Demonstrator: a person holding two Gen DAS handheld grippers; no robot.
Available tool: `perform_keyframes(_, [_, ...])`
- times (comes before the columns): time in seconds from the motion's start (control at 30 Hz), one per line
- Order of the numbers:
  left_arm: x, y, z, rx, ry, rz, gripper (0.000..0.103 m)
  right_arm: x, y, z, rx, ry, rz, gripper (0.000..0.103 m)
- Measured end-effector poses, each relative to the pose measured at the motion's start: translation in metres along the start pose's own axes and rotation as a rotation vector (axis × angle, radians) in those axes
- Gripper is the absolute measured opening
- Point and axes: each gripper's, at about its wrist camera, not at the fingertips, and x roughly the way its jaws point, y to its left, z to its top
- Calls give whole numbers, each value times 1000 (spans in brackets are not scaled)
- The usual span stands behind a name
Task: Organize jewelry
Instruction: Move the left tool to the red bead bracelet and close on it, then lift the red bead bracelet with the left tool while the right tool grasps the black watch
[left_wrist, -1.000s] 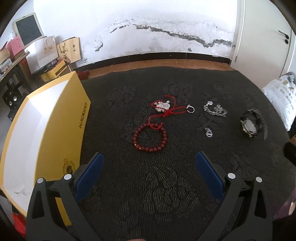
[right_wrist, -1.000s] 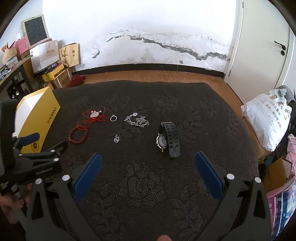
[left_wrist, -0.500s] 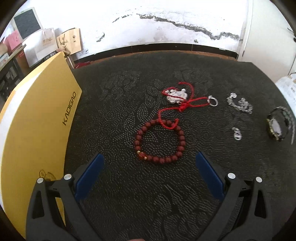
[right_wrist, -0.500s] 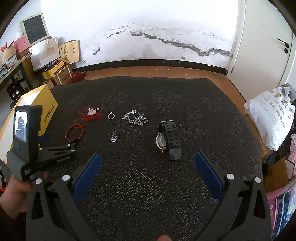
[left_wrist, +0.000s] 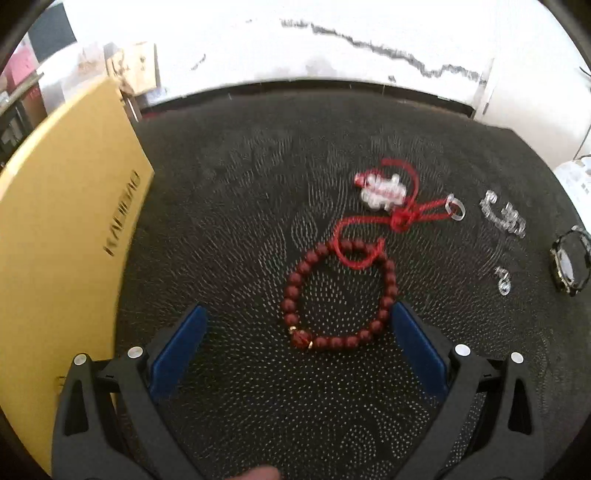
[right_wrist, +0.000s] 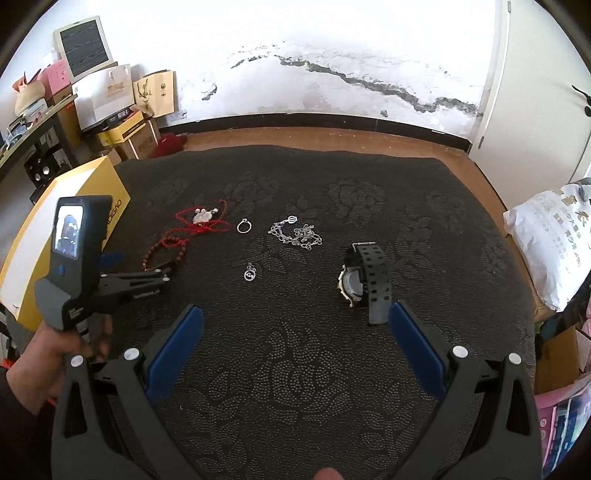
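Your left gripper (left_wrist: 295, 325) is spread wide with the red bead bracelet (left_wrist: 338, 291) lying flat between its fingertips, beside the yellow box (left_wrist: 62, 236). Your right gripper (right_wrist: 295, 321), also spread and empty, sits farther from that box.

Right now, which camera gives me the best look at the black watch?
The right wrist view: the black watch lies whole and sharp on the dark mat, just ahead of the right gripper. In the left wrist view it is a small, blurred shape at the right edge.
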Motion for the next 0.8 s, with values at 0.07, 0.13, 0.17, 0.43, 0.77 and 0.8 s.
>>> perform_keyframes(0.07, [2, -1, 0, 6, -16, 1, 97, 1, 1, 0, 2, 4, 2, 97])
perform_keyframes(0.13, [3, -1, 2, -3, -18, 3, 97, 1, 2, 1, 0, 5, 1, 97])
perform_keyframes(0.17, [4, -1, 2, -11, -20, 8, 97, 2, 3, 1, -2, 5, -1, 97])
perform_keyframes(0.43, [-2, -10, 2, 19, -18, -3, 79, 7, 7, 3, -4, 12, -14, 97])
perform_keyframes(0.77, [-13, -9, -2, 34, -25, -29, 7, 10, 7, 7, 0, 2, -28, 97])
perform_keyframes(0.8, [-13, -9, -1, 36, -22, -34, 7, 11, 7, 7, -1, 2, -31, 97])
